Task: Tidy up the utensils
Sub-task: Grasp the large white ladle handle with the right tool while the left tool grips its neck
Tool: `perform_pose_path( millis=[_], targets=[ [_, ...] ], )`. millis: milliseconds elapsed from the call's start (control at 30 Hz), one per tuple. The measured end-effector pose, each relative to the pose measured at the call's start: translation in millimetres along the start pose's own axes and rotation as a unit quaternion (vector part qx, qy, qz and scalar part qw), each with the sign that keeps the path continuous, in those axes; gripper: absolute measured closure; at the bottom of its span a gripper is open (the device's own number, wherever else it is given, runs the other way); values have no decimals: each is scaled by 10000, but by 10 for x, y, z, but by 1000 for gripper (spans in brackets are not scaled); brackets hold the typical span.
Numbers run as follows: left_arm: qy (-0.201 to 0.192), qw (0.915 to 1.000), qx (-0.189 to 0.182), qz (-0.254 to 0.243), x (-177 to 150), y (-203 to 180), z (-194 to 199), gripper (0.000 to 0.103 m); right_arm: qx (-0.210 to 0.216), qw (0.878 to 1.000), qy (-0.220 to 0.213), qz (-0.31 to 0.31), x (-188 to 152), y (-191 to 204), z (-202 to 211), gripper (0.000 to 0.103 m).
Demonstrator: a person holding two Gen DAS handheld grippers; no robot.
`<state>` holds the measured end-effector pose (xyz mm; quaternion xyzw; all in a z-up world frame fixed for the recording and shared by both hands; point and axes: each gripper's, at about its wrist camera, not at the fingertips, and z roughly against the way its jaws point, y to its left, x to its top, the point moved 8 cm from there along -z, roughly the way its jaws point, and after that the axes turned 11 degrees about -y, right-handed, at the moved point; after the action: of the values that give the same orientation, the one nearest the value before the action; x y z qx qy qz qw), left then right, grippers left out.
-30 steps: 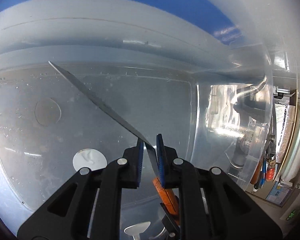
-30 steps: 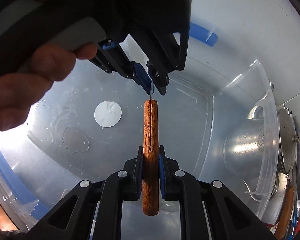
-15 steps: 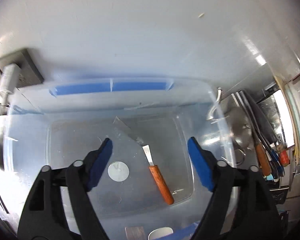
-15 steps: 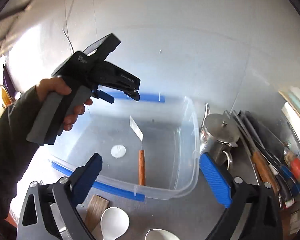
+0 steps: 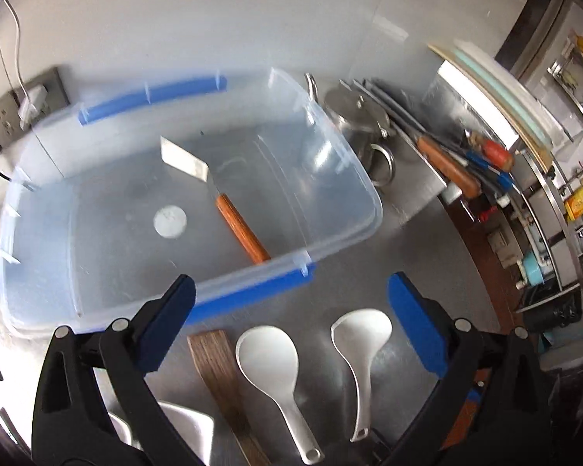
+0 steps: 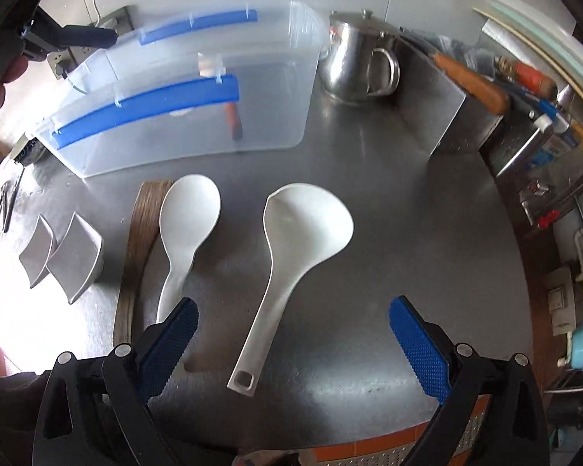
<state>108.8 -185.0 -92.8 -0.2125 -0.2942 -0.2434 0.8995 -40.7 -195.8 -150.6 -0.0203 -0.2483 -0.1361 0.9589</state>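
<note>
At the far left of the steel desk (image 6: 369, 178) sit two small square white dishes (image 6: 64, 258), tilted against each other, and on the wall behind them a socket plate (image 5: 17, 110) carries a white plug with its cable. Next comes a clear plastic storage bin (image 5: 330, 155) with blue clip handles; inside it lies a scraper with an orange wooden handle (image 5: 241, 229), its flat metal blade towards the wall, beside a round white sticker on the bin floor whose print is too blurred to read. In front of the bin, on the bare desk, lie a wooden spatula (image 6: 140, 240), a white rice paddle (image 6: 186, 217) touching it, and a white ladle (image 6: 299, 229) a little apart. The left hand-held gripper (image 5: 291, 326) hangs over the paddle and ladle, the right hand-held gripper (image 6: 293, 343) over the ladle's handle; both have just been opening and stand wide with nothing between the pads. Further right stand a lidded steel pot (image 6: 353, 62) and a steel knife rack (image 5: 427, 151) holding orange, red and blue handles.
</note>
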Motion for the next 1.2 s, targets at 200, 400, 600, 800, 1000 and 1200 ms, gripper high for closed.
perform_pose_path(
  millis=[200,400,600,800,1000,1200],
  targets=[
    [453,9986,57,257,-393,22,-225,8,200,9967,620,-474,-274,28,-322,5],
    [552,9974,223,406,-498,116,-244,8,528,9906,1051,-703,-412,128,-572,5],
    [704,9957,233,554,-539,126,-272,8,434,9903,1211,-524,-416,175,-713,7],
    [895,9944,170,543,-591,44,-364,8,-38,9956,934,-113,-304,104,-729,58],
    [1283,9904,-9,521,-730,-125,-547,8,90,9951,905,-385,-320,16,-671,83],
    [2368,9618,-789,1123,-1124,-443,-864,8,220,9969,575,-492,-233,-4,-445,83]
  ],
)
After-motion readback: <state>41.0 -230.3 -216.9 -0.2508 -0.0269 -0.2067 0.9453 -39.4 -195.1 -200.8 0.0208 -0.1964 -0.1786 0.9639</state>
